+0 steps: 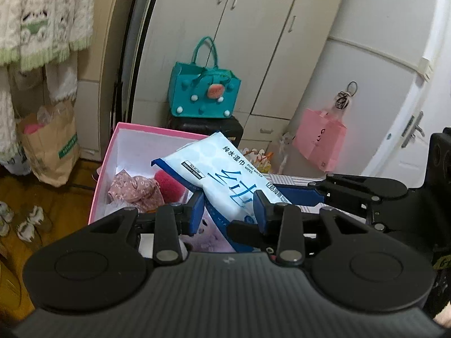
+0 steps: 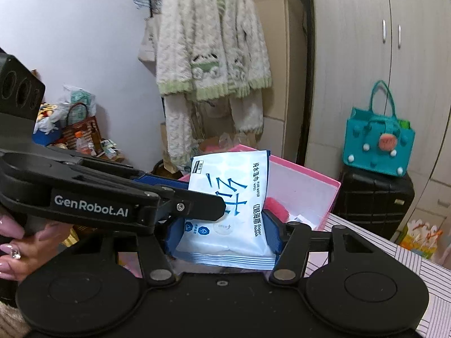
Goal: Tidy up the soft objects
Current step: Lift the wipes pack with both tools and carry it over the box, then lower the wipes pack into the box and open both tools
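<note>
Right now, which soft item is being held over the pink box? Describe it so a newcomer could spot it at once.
Start at the open pink cardboard box in front of the white wardrobe. Above its near edge, both grippers clamp one flat white-and-blue plastic pack of wet wipes. Unlike the floral pink cloth and fuzzy red ball inside the box, it is glossy and printed with large blue characters.
</note>
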{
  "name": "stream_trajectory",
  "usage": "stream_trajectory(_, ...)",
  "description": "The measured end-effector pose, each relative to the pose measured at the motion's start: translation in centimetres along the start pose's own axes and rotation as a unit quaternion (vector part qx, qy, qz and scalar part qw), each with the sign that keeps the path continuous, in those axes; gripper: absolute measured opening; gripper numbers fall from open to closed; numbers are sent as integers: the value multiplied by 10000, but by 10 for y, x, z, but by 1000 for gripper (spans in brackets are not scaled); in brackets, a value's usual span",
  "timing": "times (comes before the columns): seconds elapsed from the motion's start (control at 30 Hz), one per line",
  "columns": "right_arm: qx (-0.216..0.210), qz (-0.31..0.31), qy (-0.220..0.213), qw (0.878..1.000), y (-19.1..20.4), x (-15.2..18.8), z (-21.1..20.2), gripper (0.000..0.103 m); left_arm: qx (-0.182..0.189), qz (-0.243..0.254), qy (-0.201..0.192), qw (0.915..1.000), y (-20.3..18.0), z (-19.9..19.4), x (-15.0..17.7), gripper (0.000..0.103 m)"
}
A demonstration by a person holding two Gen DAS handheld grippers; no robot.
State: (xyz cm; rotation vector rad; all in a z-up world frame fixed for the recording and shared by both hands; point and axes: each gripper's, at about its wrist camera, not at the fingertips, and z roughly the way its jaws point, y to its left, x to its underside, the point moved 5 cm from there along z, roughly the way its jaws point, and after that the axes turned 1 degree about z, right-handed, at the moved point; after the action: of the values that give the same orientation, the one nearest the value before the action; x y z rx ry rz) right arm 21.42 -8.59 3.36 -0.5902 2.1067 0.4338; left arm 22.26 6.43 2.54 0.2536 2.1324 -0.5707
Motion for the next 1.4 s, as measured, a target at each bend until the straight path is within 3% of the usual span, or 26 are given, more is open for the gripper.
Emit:
stream_trajectory(0.23,138,248,310,9991,-23,-4,43,62,34,-418,360,9985,27,50,-14,35)
stream_trajectory(0.47,303,-158,542,9979,-23,1,73,62,151,-1045,550,9929,59,79,-8,35)
stream_trajectory(0.77,681,-782,669,9924,-24,-3,94,63,-232,-763,710,9943,61,102,-9,36)
stream_trajectory(0.83,823,-1010,672,9892,-22,-1,98,63,-507,-659,601,9947,62,99,-10,36)
stream_trajectory(0.97,829,-925,567,9906,-24,-1,88,63,-956,-233,302,9947,57,86,-16,37)
stream_trajectory(1.2,696,-281,296,9967,-29,5,45,64,-953,-114,219,9951,53,56,-14,41)
stream_trajectory(1.4,276,265,290,9988,-24,16,5,65,-947,87,285,9951,35,33,-6,44)
